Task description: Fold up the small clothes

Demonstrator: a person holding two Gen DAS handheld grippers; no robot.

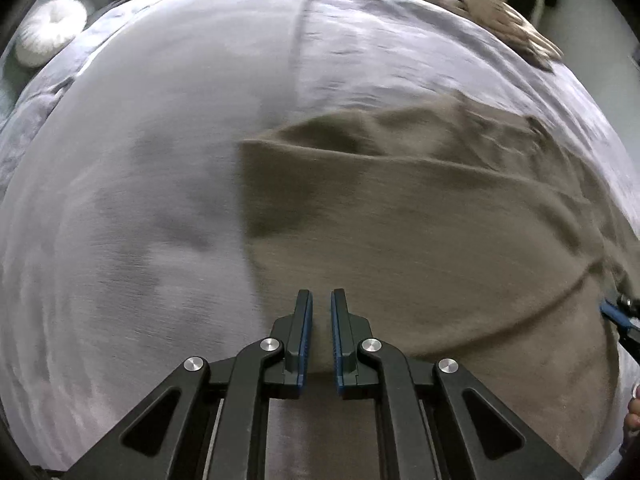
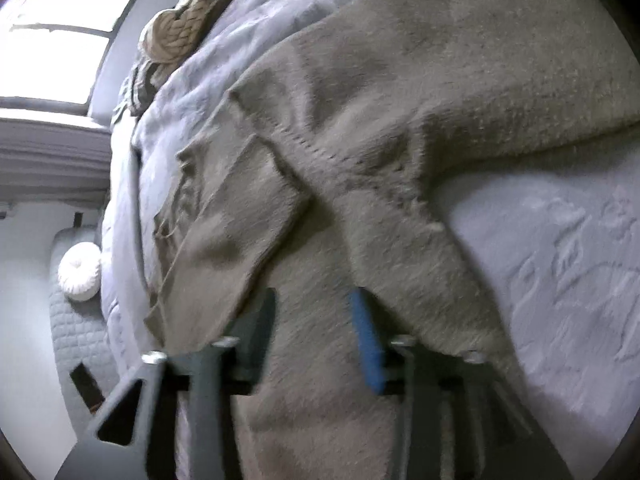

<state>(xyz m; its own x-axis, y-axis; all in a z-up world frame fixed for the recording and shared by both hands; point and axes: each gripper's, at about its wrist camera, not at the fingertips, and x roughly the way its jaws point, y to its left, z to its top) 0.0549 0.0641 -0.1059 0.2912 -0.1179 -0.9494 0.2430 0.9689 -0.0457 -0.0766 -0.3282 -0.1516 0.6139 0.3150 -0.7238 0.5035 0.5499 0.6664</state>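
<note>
Taupe knit garment [image 1: 420, 220] spread on the lavender bedspread [image 1: 140, 200], long axis running away from the left gripper [image 1: 321, 300], whose fingers stand slightly parted, nothing clamped. Right gripper [image 2: 316, 300]: fingers wide apart, cloth draped between and over them; hold undeterminable.

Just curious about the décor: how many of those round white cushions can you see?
1. The round white cushion sits beside the grey bedspread, seen again in the right wrist view. Others may be hidden outside the views.
</note>
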